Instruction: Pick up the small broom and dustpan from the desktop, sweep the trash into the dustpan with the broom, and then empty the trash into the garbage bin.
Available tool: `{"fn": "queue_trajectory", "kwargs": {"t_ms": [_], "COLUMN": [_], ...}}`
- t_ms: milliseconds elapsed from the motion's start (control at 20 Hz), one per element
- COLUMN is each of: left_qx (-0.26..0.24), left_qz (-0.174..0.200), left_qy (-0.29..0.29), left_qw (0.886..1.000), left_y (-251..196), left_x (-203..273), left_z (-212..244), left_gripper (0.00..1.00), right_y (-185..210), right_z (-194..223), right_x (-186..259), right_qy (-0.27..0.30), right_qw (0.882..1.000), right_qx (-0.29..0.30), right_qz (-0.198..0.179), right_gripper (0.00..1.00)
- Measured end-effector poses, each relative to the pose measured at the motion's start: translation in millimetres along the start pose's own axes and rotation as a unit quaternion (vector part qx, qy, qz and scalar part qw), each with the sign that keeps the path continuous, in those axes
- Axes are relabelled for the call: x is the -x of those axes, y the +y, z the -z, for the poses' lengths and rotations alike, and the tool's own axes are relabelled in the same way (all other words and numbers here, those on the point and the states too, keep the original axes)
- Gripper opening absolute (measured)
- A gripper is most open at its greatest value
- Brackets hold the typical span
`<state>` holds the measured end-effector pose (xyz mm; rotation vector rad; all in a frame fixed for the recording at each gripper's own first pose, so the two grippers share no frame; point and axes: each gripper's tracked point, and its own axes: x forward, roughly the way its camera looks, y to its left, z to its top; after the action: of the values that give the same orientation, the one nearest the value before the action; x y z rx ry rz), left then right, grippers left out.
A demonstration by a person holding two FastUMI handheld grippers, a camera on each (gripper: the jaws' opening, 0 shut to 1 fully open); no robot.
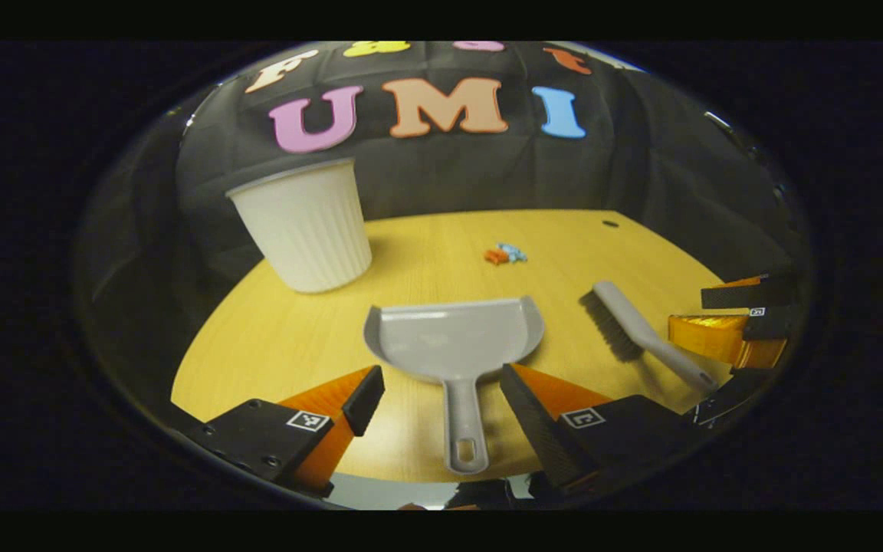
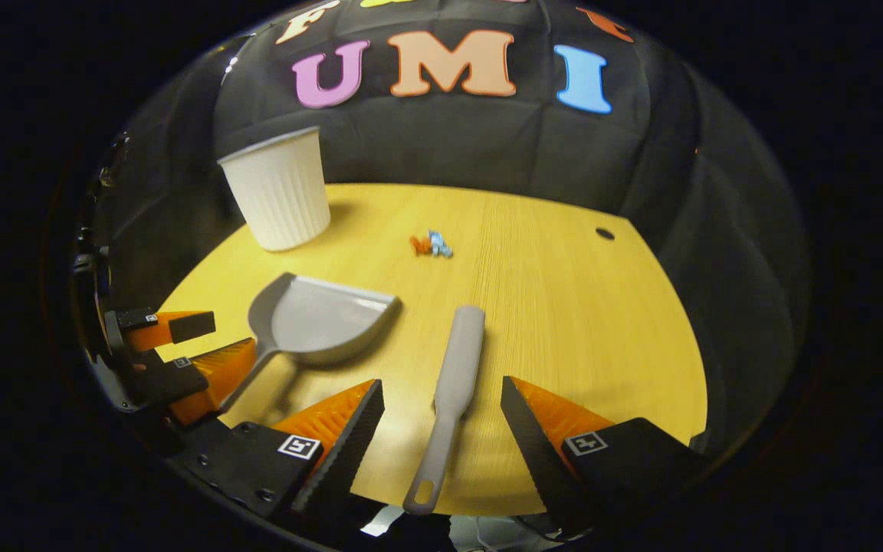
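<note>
Bin (image 1: pixel 305 227), white and ribbed, stands far left of the dustpan (image 1: pixel 453 331), my landmark on the desktop (image 1: pixel 273 337). I see my left gripper (image 1: pixel 441 399) spread wide, its fingers flanking the dustpan's handle without touching. Trash (image 1: pixel 504 254) lies beyond the dustpan. Just right of it lies the broom (image 2: pixel 451 387), my right gripper (image 2: pixel 441 418) wide astride its handle.

Smooth grey plastic dustpan (image 1: pixel 453 333) and broom (image 2: pixel 453 376), ribbed, seemingly plastic bin (image 1: pixel 307 230), wood-grain desktop (image 2: pixel 579 322).
</note>
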<state>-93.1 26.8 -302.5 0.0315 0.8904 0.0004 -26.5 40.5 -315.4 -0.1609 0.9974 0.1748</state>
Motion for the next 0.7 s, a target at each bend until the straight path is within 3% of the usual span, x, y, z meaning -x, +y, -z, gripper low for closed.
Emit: {"fn": "queue_trajectory", "kwargs": {"t_ms": [150, 300, 450, 550, 600, 700], "left_qx": [0.016, -0.005, -0.012, -0.011, -0.014, -0.025], "left_qz": [0.005, 0.011, 0.018, 0.021, 0.020, 0.007], "left_qy": [0.049, 0.088, 0.128, 0.144, 0.149, 0.157], "left_qw": [0.999, 0.996, 0.992, 0.989, 0.988, 0.987], "left_y": [3, 5, 3, 1, 0, 4], "left_x": [-3, -9, -13, -15, -15, -16], "left_z": [22, 39, 50, 54, 54, 54], "left_gripper": [0.94, 0.94, 0.94, 0.88, 0.70, 0.47], "right_y": [1, 4, 11, 13, 13, 6], "right_z": [25, 30, 31, 32, 33, 30], "right_x": [-23, -30, -35, -39, -37, -39], "right_qy": [0.072, 0.116, 0.160, 0.181, 0.183, 0.178], "right_qw": [0.997, 0.993, 0.987, 0.983, 0.983, 0.983], "right_qx": [0.004, 0.007, 0.007, 0.009, 0.011, 0.027], "right_qz": [-0.007, -0.011, -0.016, -0.027, -0.028, -0.018], "right_gripper": [0.99, 0.99, 0.93, 0.82, 0.63, 0.33]}}
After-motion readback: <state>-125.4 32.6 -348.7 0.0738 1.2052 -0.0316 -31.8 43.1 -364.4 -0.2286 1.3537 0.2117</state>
